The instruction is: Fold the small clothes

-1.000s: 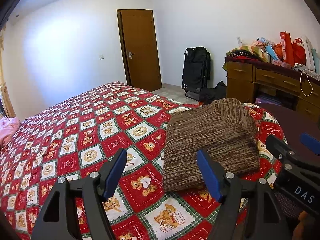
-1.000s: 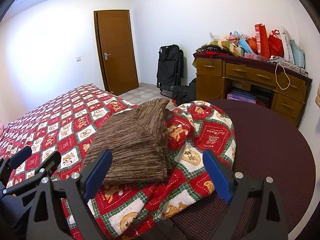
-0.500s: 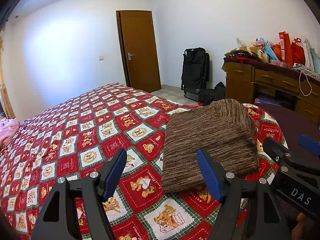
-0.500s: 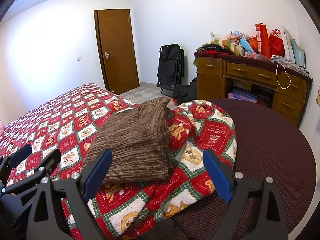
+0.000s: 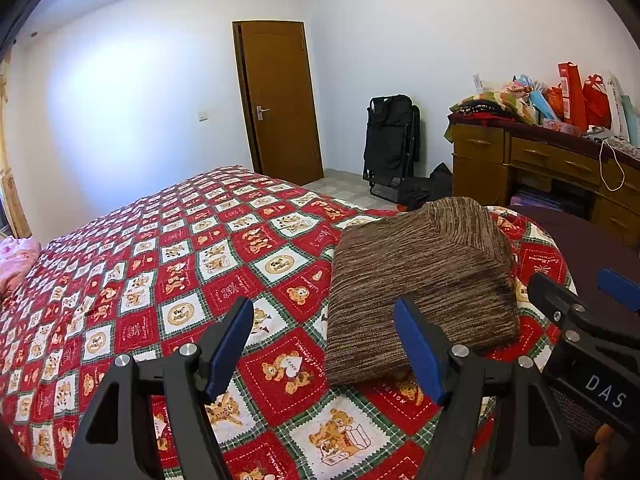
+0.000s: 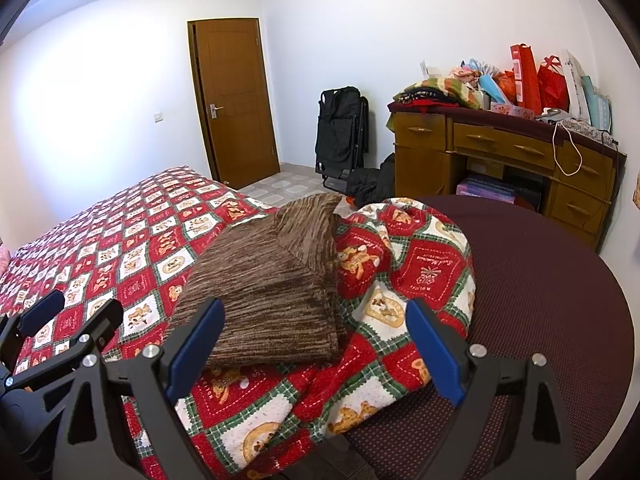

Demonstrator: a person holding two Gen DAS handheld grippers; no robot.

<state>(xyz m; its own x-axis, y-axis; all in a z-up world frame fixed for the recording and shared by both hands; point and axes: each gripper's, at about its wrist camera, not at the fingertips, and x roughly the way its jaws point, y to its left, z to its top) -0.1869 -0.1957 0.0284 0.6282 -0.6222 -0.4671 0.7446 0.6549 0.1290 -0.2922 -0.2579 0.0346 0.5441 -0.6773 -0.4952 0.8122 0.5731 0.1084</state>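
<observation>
A brown striped knit garment (image 5: 420,280) lies folded into a rectangle on the red teddy-bear quilt (image 5: 180,272), near the bed's corner; it also shows in the right wrist view (image 6: 276,280). My left gripper (image 5: 324,344) is open and empty, held above the quilt just in front of the garment's near left edge. My right gripper (image 6: 316,344) is open and empty, held above the garment's near right corner. Each gripper shows at the edge of the other's view.
The quilt's corner (image 6: 404,264) is bunched over a dark maroon mattress (image 6: 540,300). A wooden dresser (image 6: 500,160) piled with bags stands at the right wall. A folded black stroller (image 6: 340,132) stands by the brown door (image 6: 236,100). Pink cloth (image 5: 16,256) lies far left.
Both grippers have risen or drawn back very slightly; the garment and quilt have not moved. Both stay open.
</observation>
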